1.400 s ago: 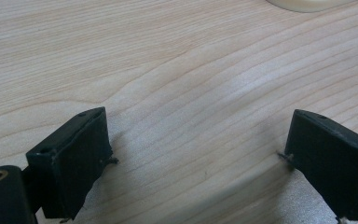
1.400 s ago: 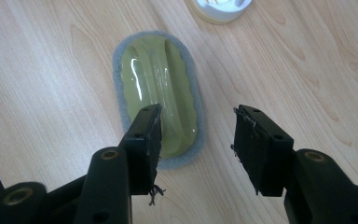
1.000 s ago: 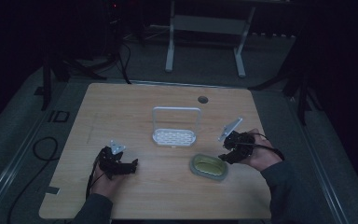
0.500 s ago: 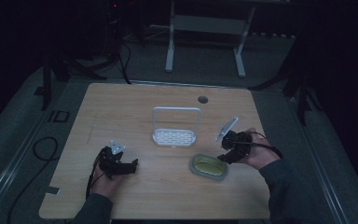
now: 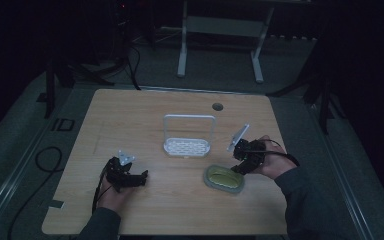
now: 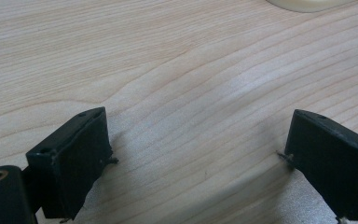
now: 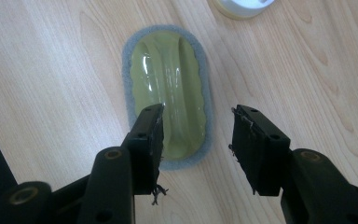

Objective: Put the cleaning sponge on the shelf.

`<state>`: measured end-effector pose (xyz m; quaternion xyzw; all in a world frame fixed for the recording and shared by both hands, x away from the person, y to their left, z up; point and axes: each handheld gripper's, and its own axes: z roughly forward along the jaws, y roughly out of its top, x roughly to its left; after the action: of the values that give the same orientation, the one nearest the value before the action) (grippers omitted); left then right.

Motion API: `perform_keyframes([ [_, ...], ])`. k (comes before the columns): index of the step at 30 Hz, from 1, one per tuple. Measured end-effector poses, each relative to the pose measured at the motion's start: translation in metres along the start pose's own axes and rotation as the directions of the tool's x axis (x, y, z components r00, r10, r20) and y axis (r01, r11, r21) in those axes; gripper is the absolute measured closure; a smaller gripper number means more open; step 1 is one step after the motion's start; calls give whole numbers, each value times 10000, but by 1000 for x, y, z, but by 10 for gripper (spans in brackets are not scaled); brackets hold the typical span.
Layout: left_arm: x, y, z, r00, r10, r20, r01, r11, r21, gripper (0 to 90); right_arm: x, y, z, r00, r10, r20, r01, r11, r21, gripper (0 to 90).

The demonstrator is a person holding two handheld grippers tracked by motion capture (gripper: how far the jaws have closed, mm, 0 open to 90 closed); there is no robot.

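Olive-green sponge [image 7: 168, 88] with grey foam rim lies on wooden table [image 5: 145, 115], lower right of centre in high view. Right gripper [image 7: 196, 140] nearer, jaws moderately apart, empty, poised above sponge's near end; left jaw overlaps it, right jaw over bare wood. Long axis runs away from jaws. Likely needs shift sideways to straddle.

Left gripper [image 6: 200, 154] wide, empty, over bare wood, well apart. High view adds white rack [image 5: 187, 146] at centre frame.
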<state>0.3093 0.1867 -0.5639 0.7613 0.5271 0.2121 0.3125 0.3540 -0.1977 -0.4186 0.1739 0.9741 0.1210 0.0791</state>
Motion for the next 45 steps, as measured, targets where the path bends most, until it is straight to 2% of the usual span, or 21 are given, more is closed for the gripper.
perform_keyframes([
  [20,0,0,0,10000,2,-4,-2,10000,-4,67,-2,11,8,9991,-366,-203,375,9983,453,538],
  [34,0,0,0,10000,6,-4,-6,10000,-2,66,1,22,14,9972,-717,-212,734,9928,951,542],
  [45,0,0,0,10000,-4,-4,4,10000,-1,66,3,26,19,9949,-885,-491,936,9892,1130,541],
])
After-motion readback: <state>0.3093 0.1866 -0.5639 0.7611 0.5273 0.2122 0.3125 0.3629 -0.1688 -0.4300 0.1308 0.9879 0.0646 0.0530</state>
